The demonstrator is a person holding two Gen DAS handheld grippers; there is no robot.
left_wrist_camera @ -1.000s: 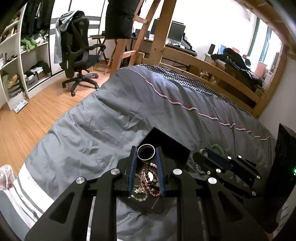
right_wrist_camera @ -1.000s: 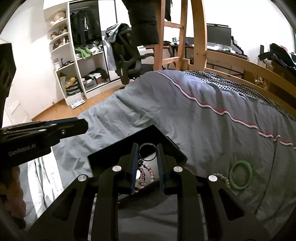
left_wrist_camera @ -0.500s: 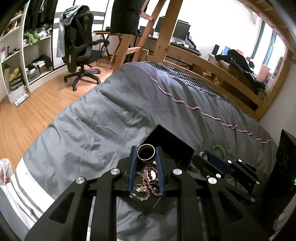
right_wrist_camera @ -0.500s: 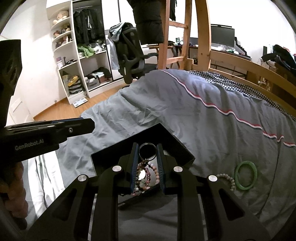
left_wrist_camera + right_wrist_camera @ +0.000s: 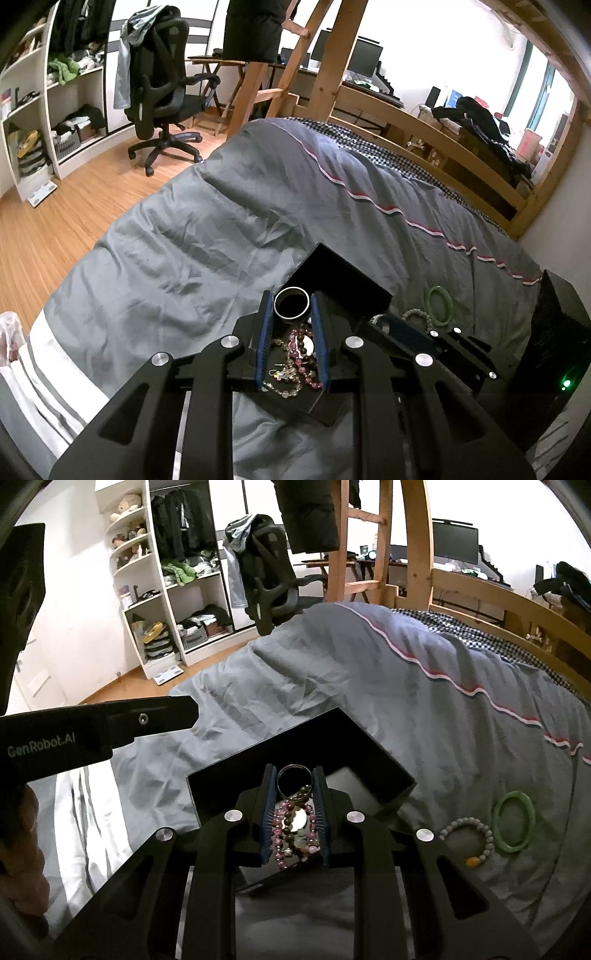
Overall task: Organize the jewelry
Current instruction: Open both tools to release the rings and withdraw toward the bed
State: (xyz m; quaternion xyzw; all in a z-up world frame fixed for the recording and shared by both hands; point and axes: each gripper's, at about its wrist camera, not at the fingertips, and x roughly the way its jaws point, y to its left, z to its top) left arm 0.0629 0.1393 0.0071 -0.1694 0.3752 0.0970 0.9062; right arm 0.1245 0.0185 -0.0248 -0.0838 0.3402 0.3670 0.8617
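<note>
In the left wrist view my left gripper is shut on a wide silver bangle, held above a black box. Pink and brown bead bracelets lie in the box. In the right wrist view my right gripper is shut on a thin metal ring over the same box and its beads. On the grey duvet to the right lie a green bangle and a pale bead bracelet.
The box sits on a grey duvet on a wooden-framed bed. The right gripper's body crosses beside the box, near the green bangle. A desk chair and shelves stand on the wooden floor at the left.
My right gripper has sunk toward the box, which looks nearer in its view. Both rings stay between the fingers. The left gripper has hardly moved.
</note>
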